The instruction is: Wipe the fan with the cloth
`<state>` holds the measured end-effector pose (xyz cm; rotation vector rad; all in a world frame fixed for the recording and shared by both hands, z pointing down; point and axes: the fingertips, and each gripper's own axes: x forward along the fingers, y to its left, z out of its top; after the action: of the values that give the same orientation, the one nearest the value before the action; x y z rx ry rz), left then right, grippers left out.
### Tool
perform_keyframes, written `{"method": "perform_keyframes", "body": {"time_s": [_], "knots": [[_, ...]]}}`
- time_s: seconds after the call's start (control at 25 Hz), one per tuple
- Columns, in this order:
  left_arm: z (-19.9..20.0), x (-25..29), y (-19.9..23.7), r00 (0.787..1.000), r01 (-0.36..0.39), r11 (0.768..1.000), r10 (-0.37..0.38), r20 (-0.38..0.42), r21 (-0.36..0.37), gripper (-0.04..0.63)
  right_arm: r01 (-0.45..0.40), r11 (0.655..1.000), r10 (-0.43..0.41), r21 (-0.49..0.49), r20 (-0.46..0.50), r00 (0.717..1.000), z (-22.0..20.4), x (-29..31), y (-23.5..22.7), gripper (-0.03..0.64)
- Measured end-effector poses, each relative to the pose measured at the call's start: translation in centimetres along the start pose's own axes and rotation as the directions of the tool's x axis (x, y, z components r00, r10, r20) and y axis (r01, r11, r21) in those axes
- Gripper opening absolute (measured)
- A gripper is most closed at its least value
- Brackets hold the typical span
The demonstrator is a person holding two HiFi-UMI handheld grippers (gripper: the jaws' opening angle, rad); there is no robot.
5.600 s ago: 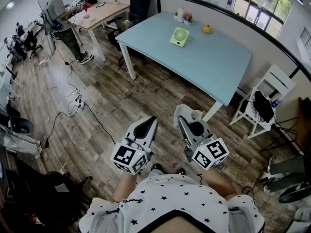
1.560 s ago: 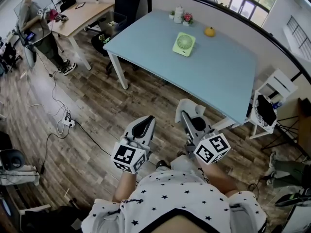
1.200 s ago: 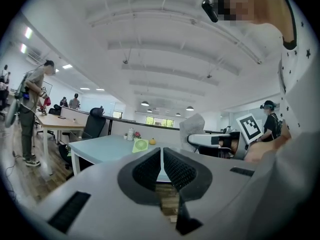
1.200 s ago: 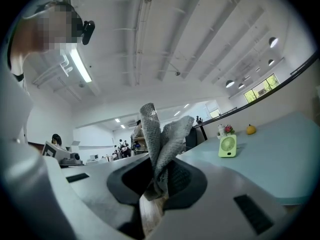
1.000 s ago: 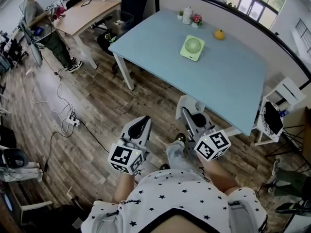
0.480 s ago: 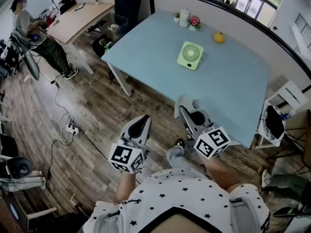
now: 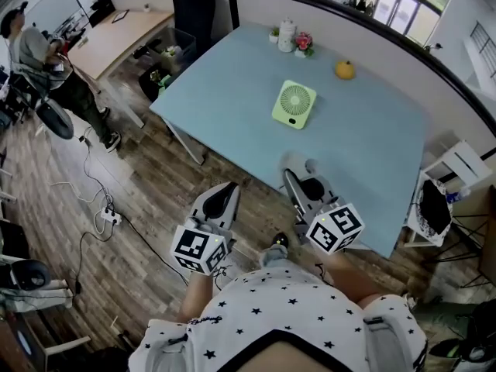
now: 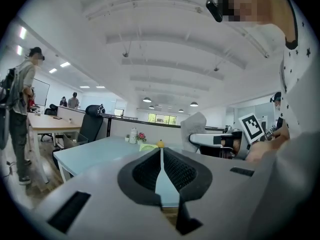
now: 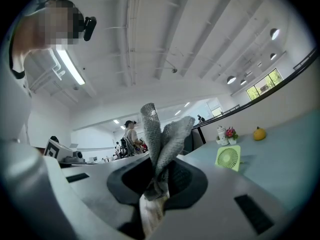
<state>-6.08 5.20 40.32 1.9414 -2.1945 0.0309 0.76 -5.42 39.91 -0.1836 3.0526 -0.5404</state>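
A light green square fan (image 7: pixel 294 105) lies flat on the pale blue table (image 7: pixel 232 91), well beyond both grippers. It shows small in the right gripper view (image 9: pixel 228 158) and tiny in the left gripper view (image 8: pixel 146 146). My right gripper (image 7: pixel 293 178) hangs over the table's near edge, shut on a grey cloth (image 9: pixel 161 144) that sticks up from its jaws (image 7: pixel 298 163). My left gripper (image 7: pixel 225 194) is over the wooden floor, short of the table, with its jaws together and nothing between them. From the left gripper view the cloth (image 8: pixel 194 127) appears to the right.
An orange fruit (image 7: pixel 345 70), a white jar (image 7: pixel 287 33) and a small flower pot (image 7: pixel 303 43) stand at the table's far side. A white chair (image 7: pixel 457 169) is at the right. A person (image 7: pixel 46 53), a wooden desk and floor cables (image 7: pixel 105 215) are at the left.
I have come closer to the table, so the fan now sits nearer and my right gripper has reached the table's edge. Both grippers keep their pose, the cloth still held.
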Motion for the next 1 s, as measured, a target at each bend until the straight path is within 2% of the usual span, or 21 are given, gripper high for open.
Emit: {"method": "perform_keyframes", "body": {"time_s": [0.56,0.76,1.0], "knots": [[1.6,9.0,-2.5,0.994,0.113,0.993,-0.113,-0.011,0.043,0.040,0.080,0.997,-0.081,0.013,0.064,0.995,2.9,-0.7,-7.7,0.049],[1.2,10.9,-3.9,0.984,0.177,0.983,-0.175,-0.037,0.056,0.040,0.130,0.991,-0.131,0.019,0.089,0.987,3.1,-2.2,-9.0,0.049],[1.9,13.0,-5.3,0.970,0.241,0.968,-0.240,-0.028,0.072,0.040,0.184,0.983,-0.185,0.017,0.095,0.978,3.6,-3.4,-10.6,0.049]]}}
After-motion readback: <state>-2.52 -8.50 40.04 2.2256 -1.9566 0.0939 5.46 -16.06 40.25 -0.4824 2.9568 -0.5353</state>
